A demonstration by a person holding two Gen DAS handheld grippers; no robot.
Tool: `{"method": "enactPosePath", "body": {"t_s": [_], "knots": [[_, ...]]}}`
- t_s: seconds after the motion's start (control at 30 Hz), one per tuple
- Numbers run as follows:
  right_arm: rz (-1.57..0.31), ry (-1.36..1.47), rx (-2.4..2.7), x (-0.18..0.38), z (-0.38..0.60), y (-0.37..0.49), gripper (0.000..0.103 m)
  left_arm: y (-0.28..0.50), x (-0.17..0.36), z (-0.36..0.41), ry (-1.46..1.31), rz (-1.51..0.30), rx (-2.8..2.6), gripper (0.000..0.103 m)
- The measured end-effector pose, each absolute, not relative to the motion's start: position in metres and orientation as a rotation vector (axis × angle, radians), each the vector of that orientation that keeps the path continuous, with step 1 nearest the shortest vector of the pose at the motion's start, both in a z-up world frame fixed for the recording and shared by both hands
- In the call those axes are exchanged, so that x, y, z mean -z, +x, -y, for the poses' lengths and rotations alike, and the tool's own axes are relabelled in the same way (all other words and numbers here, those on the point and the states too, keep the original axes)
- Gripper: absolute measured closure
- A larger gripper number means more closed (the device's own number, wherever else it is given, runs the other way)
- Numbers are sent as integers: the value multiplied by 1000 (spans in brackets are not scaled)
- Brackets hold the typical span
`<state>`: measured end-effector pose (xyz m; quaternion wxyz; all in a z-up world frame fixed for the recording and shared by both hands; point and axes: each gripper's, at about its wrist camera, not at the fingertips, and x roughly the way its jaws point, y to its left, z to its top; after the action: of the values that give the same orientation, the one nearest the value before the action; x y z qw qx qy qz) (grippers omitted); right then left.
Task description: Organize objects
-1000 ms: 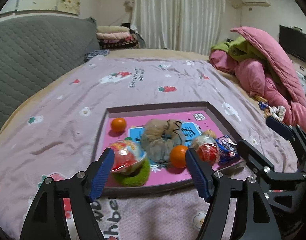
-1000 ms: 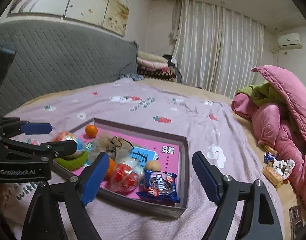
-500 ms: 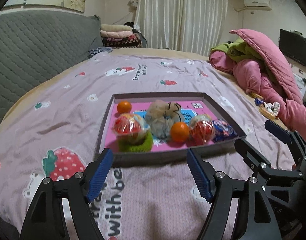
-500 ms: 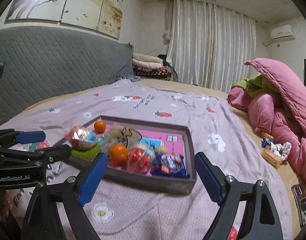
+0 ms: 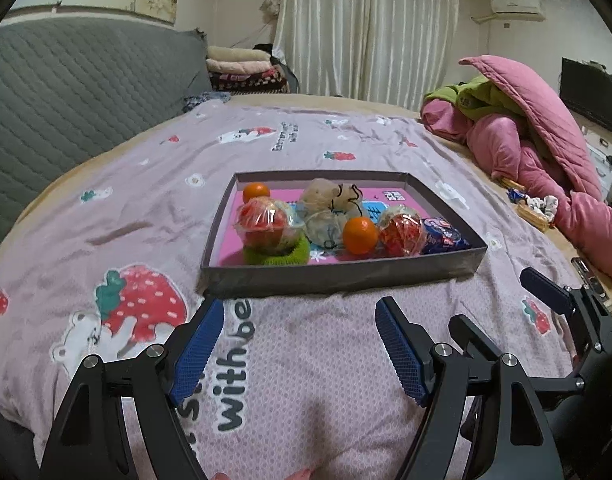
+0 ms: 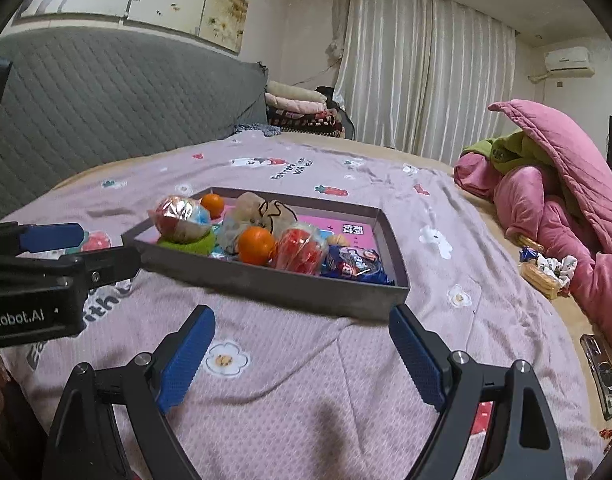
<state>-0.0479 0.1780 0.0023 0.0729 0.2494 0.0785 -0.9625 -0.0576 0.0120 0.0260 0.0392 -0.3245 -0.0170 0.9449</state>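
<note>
A shallow grey tray [image 5: 337, 276] with a pink floor lies on the lilac strawberry-print bedspread. In it are two oranges [image 5: 359, 235], a foil-wrapped ball on a green ring [image 5: 264, 220], a mesh pouch [image 5: 329, 208], a red wrapped ball [image 5: 401, 232] and a blue snack packet [image 5: 443, 238]. My left gripper [image 5: 300, 308] is open and empty, just short of the tray's near wall. My right gripper [image 6: 302, 316] is also open and empty, before the tray's near right corner [image 6: 399, 292]. In the right wrist view the left gripper's fingers [image 6: 50, 236] show at the left edge.
A pile of pink and green quilts [image 5: 545, 140] fills the right side of the bed. Small wrapped snacks [image 6: 545, 268] and a phone [image 6: 599, 372] lie near the right edge. A grey padded headboard [image 5: 66, 92] stands at the left, with folded blankets [image 5: 242, 68] behind.
Both grippers have drawn back from the tray and sunk slightly. The left fingers, earlier level with the tray's items, now sit in front of its near wall.
</note>
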Motion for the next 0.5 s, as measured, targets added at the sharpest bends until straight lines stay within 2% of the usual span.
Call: {"method": "enactPosePath", "body": {"t_s": [0.5], "knots": [[-213,783,2916,3,-179,-38,15,-43,-11,-13,-1018,21,-2918,24]]}}
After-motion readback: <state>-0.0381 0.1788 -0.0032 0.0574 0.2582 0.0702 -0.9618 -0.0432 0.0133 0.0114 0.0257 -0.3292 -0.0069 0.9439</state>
